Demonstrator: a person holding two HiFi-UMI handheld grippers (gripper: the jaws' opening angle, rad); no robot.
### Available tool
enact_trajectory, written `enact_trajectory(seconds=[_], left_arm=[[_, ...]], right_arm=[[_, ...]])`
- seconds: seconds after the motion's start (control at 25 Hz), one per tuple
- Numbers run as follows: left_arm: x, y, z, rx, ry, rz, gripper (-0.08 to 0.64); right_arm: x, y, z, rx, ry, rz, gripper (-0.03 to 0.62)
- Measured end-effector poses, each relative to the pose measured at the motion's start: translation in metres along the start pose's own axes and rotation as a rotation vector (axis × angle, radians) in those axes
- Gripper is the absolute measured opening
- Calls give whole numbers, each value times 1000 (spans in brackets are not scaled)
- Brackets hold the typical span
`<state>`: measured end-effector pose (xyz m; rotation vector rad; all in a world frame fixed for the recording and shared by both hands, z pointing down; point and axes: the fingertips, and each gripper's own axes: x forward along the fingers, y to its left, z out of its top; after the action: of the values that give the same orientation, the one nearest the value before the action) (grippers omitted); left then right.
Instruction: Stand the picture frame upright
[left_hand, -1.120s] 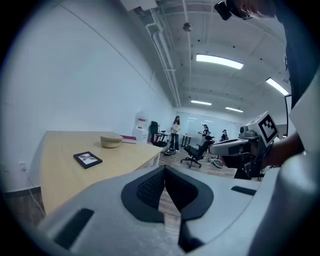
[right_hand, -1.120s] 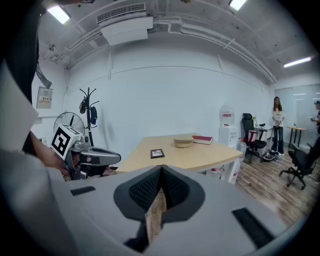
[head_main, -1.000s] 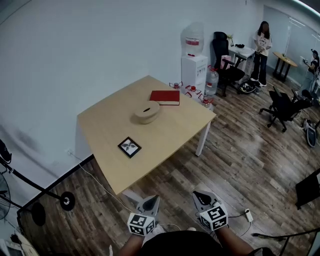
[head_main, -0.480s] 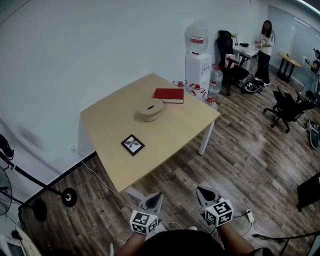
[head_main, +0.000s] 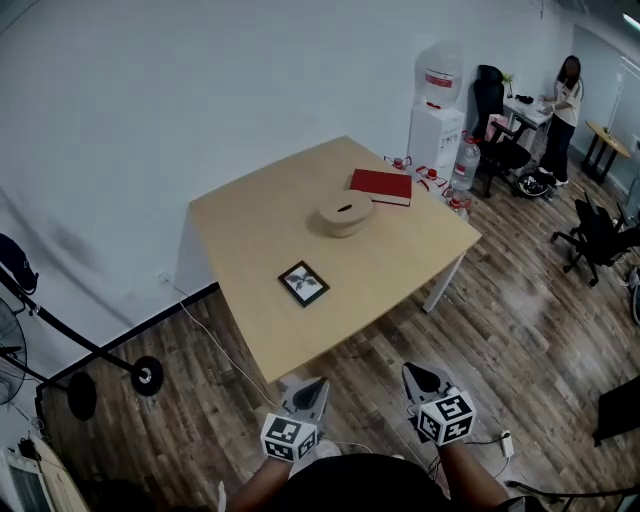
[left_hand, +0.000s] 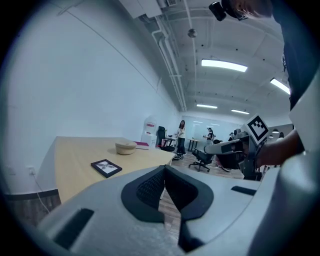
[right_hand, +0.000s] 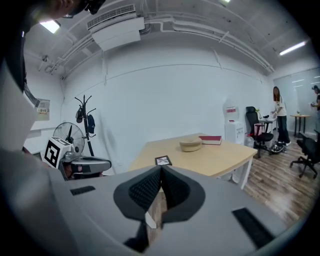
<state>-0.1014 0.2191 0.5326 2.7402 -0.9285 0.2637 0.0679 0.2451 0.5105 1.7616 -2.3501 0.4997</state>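
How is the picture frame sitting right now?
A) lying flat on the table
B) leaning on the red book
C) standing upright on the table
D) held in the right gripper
A: the picture frame lies face up, flat on the table, with nothing touching it.

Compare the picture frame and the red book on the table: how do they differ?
The picture frame is black-edged with a pale picture; the red book is plain red. The picture frame is small and nearly square; the red book is larger and oblong. The picture frame lies nearer the person; the red book lies at the far corner, past the beige bowl. Both lie flat on the table.
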Motion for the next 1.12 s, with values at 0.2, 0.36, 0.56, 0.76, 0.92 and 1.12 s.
enact_trajectory(seconds=[0.2,0.36,0.56,0.76,0.92,1.12], left_arm=[[-15,56,7,-36,-31,67,-5],[-20,82,15,-54,-52,90,-5],[-18,98,12,-65,-44,110,-5],[-1,120,8,-73,-19,159,-5],[21,141,12,-71,6,218,-5],[59,165,33,-72,4,284,-5]], right_arm=[[38,14,8,-1,4,-1,9],[60,20,19,-7,6,5,9],[88,26,22,-24,18,41,9],[124,17,30,-67,38,103,9],[152,-7,44,-85,41,139,9],[186,-39,62,-98,46,186,9]])
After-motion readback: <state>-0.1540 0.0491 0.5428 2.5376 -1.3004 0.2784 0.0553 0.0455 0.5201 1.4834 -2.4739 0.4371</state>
